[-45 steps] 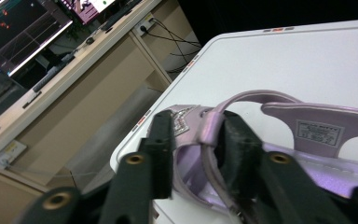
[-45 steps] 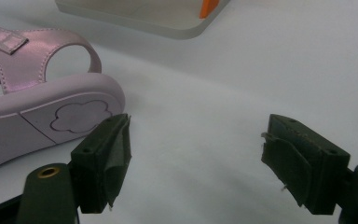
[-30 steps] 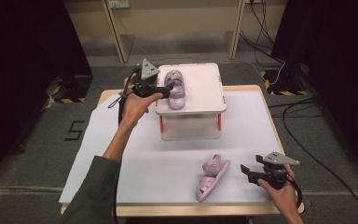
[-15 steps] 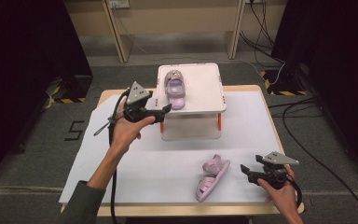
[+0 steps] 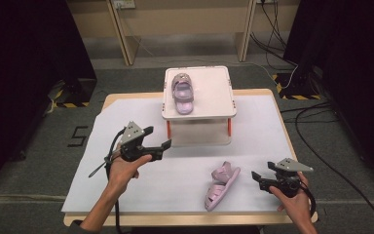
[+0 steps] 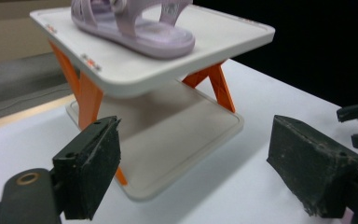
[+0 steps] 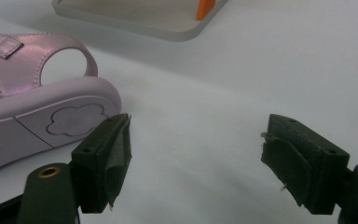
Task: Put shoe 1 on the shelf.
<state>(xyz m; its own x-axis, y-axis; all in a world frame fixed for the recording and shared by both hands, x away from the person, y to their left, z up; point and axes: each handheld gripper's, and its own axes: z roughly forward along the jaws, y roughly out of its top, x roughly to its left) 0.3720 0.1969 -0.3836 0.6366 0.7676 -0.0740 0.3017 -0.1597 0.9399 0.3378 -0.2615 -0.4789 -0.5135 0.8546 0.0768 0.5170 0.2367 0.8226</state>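
The right hand-held gripper (image 5: 262,176) sits low at the near right of the worktop (image 5: 126,195), its jaws wide apart with nothing between them. Just to its left lies a lilac sandal (image 5: 220,186), tipped on its side. In the right gripper view the sole, stamped with a flower outline, faces the camera beside the left-hand jaw, apart from it. The sandal's long axis runs from the near edge away and slightly rightward, so it lies roughly crosswise to the line the jaws point along. This gripper is much the nearer to it, and I judge it the likelier to take the sandal, closing across the sole's width.

The left hand-held gripper (image 5: 167,144) hovers left of centre, also spread wide and holding nothing, pointing right toward the white two-tier stand (image 5: 214,105) with orange legs. A second lilac sandal (image 5: 181,91) rests upright on the stand's top tray, long axis running near to far.

A black "5" (image 5: 78,136) is marked on the floor left of the worktop. I can read no brand.
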